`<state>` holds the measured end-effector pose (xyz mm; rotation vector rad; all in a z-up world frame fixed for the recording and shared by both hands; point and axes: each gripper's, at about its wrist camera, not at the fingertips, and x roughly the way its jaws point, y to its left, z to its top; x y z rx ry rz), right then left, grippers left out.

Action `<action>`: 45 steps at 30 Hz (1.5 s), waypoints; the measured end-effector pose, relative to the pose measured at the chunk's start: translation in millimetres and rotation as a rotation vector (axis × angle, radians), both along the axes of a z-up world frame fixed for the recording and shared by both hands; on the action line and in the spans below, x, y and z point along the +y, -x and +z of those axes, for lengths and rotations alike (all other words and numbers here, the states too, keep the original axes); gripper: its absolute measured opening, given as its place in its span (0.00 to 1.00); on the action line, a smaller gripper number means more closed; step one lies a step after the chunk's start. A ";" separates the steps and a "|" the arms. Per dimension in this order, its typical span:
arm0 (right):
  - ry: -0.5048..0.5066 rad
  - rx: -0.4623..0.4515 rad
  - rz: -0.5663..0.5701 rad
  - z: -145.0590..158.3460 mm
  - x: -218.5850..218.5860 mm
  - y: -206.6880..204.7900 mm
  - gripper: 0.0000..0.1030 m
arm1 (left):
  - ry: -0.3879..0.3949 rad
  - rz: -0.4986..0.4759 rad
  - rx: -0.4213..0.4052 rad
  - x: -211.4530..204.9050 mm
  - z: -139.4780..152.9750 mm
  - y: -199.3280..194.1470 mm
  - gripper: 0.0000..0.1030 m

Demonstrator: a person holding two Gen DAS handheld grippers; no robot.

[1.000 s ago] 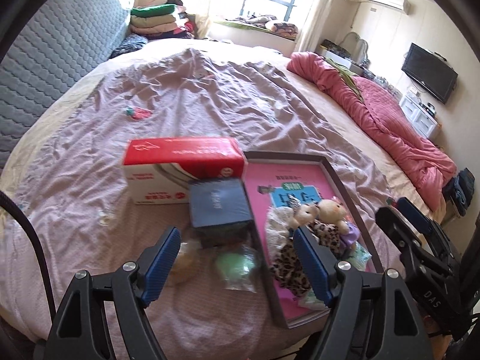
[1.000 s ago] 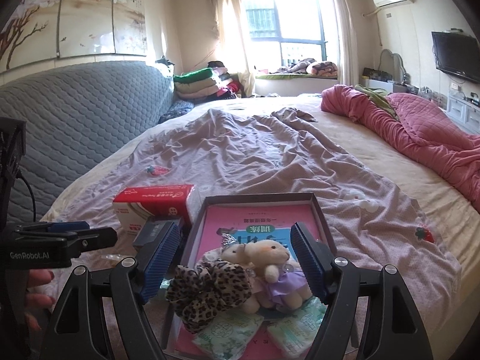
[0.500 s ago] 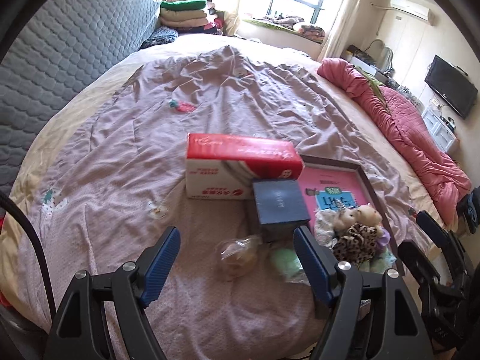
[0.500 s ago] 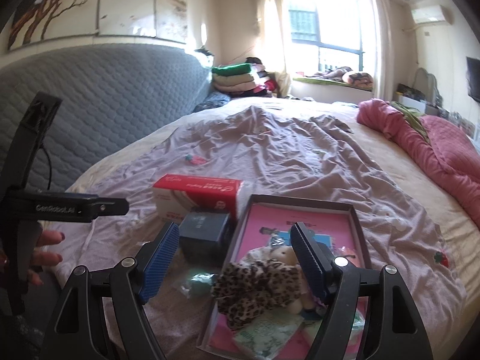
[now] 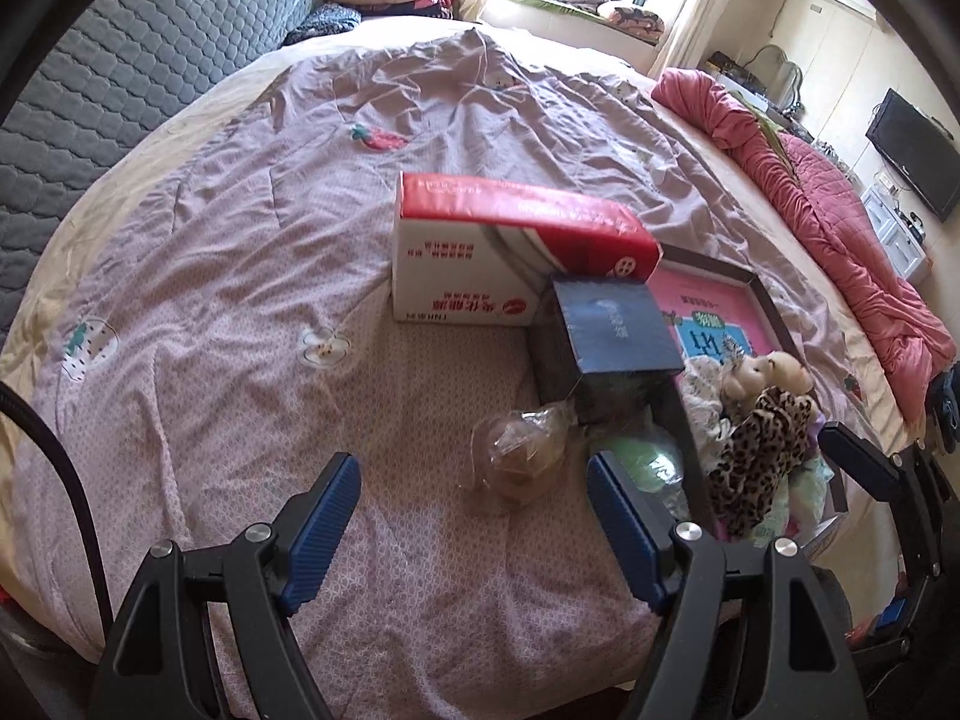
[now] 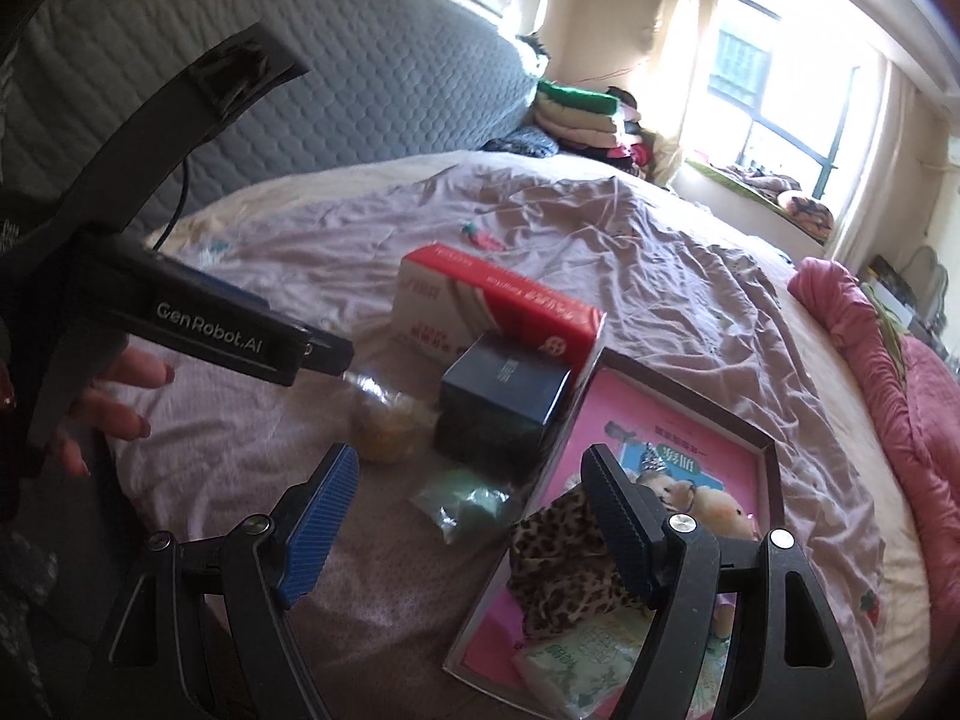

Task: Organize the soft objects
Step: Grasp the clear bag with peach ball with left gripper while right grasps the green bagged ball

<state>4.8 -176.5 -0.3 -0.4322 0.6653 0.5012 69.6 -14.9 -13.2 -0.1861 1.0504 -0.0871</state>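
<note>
Soft things lie in two clusters at the near edge of the bed (image 5: 240, 300); the leopard-print scrunchie (image 5: 762, 456), the small plush bear (image 5: 774, 369) and a couple of tissue packs (image 6: 576, 654) already sit in the shallow tray (image 6: 774, 450) with the pink printed sheet inside it, which I read as the collecting place; two bagged items remain outside it on the purple quilt, a brownish one in clear wrap (image 5: 519, 450) and a green one (image 5: 645, 462) just beside the tray's left wall.

I have the left gripper (image 5: 474, 516) spread wide with nothing between its blue pads, aimed down so the brownish bag lies ahead in the gap; that looks like a line-up for a pick. My right gripper (image 6: 468, 516) is spread too and empty, hanging above the green bag (image 6: 468, 501) and the tray's near corner.

A red and white carton (image 5: 480, 258) and a dark blue box (image 5: 612, 324) stand behind the bags, the box touching the tray; being rigid, they seem to serve only as clutter to work around; the crinkly wrap may slip, so I judge a low, centred pinch is needed.
</note>
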 end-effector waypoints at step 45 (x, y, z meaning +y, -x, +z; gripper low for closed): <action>0.372 0.031 0.127 -113.3 38.5 -63.0 0.44 | 0.185 -0.123 0.099 -6.7 -72.9 -47.6 0.55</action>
